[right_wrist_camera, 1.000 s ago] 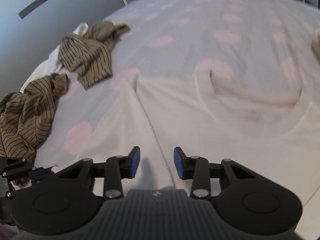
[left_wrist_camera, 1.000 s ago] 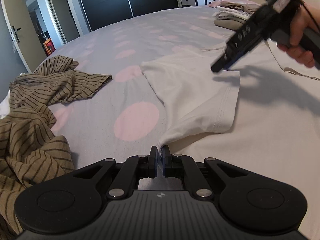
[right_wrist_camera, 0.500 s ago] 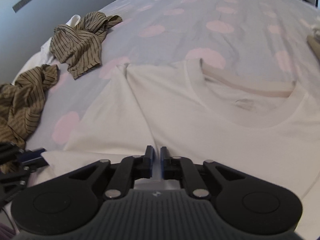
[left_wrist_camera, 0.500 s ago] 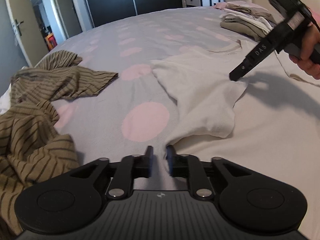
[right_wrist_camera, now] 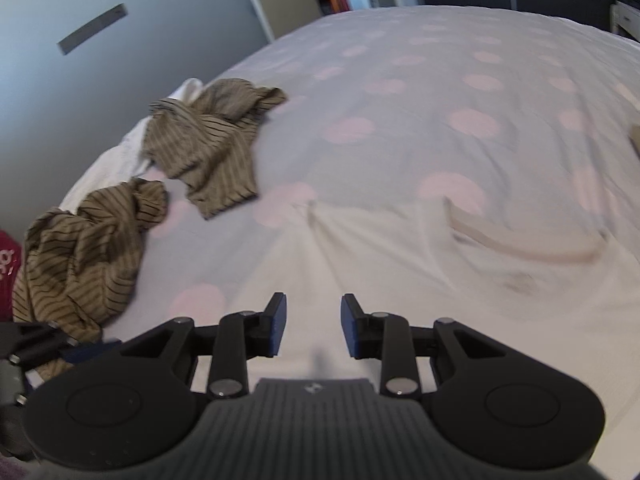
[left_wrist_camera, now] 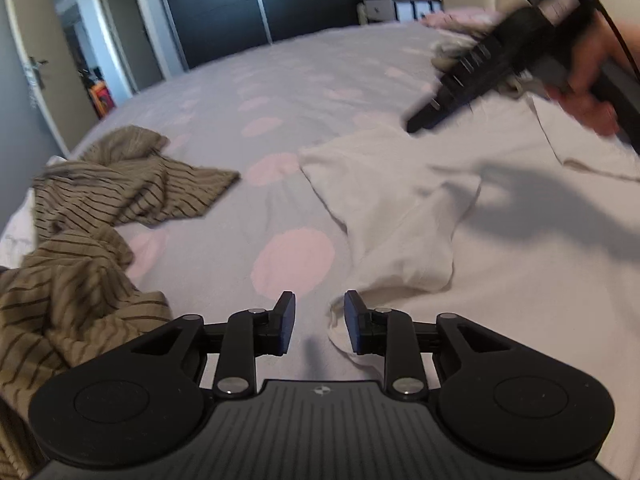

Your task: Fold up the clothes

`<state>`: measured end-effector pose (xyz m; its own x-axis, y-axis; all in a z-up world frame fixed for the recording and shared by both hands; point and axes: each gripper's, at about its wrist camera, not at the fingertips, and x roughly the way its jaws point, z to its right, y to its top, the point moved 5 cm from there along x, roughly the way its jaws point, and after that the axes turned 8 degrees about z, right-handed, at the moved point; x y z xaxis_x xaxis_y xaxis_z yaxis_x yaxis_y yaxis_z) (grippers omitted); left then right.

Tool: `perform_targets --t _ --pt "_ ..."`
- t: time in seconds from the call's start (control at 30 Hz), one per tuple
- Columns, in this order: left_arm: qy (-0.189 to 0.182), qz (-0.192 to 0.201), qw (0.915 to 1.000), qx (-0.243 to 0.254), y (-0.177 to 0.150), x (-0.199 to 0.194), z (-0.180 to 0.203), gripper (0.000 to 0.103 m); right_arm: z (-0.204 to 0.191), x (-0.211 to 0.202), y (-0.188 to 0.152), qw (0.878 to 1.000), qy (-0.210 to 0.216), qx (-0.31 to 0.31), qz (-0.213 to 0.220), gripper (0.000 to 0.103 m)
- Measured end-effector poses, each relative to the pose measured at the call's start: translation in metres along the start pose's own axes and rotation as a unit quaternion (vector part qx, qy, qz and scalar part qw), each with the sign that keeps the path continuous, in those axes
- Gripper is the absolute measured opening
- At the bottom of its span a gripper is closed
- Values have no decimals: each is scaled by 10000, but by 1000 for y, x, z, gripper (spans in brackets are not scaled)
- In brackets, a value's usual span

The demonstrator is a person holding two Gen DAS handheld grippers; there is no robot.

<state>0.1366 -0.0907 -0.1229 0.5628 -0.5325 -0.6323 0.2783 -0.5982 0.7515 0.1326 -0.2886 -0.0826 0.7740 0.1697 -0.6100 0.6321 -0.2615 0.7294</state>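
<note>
On the spotted bed, white T-shirt [right_wrist_camera: 400, 264] lies collar-away, seemingly; both hand-held grippers [left_wrist_camera: 319, 322] [right_wrist_camera: 313, 325] just opened, empty.

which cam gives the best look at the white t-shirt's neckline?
Right wrist view: the white t-shirt lies spread ahead of the fingers, and its neckline shows as a full curve, though blurred. The left wrist view shows mainly one rumpled sleeve; the collar area sits behind the right gripper and hand.
</note>
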Motion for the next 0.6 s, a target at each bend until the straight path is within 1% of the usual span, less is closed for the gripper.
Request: perform_targets --t 0.1,0.2,0.33,0.47,0.57,0.6 --pt "-80 -111 9997 212 -8 8 -2 25 -5 23 15 9998 -2 -148 -124 33" --pt "-162 -41 9996 249 -12 12 -2 29 -6 52 31 9997 43 -185 -172 33" --pt "-224 77 9991 361 -12 17 1 29 -7 87 50 9996 160 -20 -248 33" --pt "-296 194 9984 451 -13 17 2 29 -12 114 54 9990 147 -28 -410 33" --pt "-329 249 9975 580 -15 16 5 22 -18 126 56 9988 161 -121 -441 33" --pt "-326 270 9972 611 -15 16 7 18 -21 130 55 9985 134 -186 -490 32"
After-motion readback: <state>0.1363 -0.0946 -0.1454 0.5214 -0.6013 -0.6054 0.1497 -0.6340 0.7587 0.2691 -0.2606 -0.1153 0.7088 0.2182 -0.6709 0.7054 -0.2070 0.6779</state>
